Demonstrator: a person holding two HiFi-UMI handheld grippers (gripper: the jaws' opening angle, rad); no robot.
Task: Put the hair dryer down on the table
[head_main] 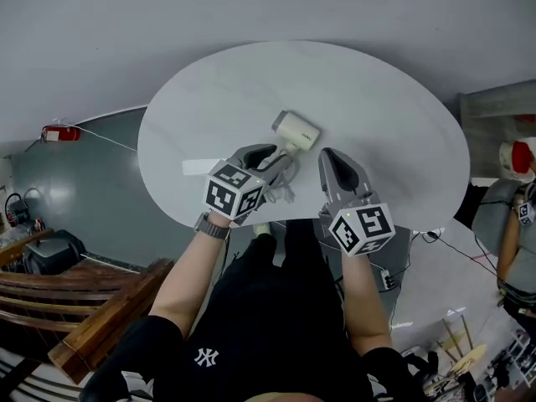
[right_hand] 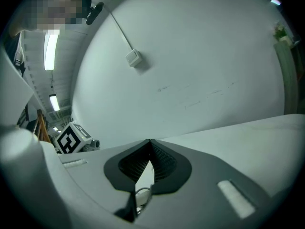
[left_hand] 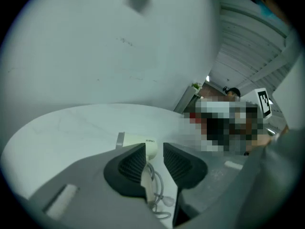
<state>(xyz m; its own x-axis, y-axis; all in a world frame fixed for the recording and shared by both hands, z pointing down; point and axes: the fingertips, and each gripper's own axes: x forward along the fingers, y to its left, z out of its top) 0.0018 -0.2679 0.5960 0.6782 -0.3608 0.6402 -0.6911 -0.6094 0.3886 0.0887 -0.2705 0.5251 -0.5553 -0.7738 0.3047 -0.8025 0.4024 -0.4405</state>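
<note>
A cream hair dryer (head_main: 296, 130) lies on the white oval table (head_main: 394, 115), its handle pointing toward me. My left gripper (head_main: 276, 152) stands open around the handle. In the left gripper view the handle (left_hand: 147, 178) rests against the left jaw, with a gap to the right jaw, and the dryer head (left_hand: 138, 140) lies just past the left gripper (left_hand: 154, 150). The coiled cord (left_hand: 161, 203) lies under the jaws. My right gripper (head_main: 328, 154) is beside the dryer on the right, shut and empty. Its tips (right_hand: 150, 142) meet over the table.
A small white slip (head_main: 195, 167) lies on the table left of the left gripper. A wooden bench (head_main: 84, 300) stands at lower left. A red object (head_main: 60, 132) with a cable lies on the floor. A person (head_main: 519, 199) stands at the right edge.
</note>
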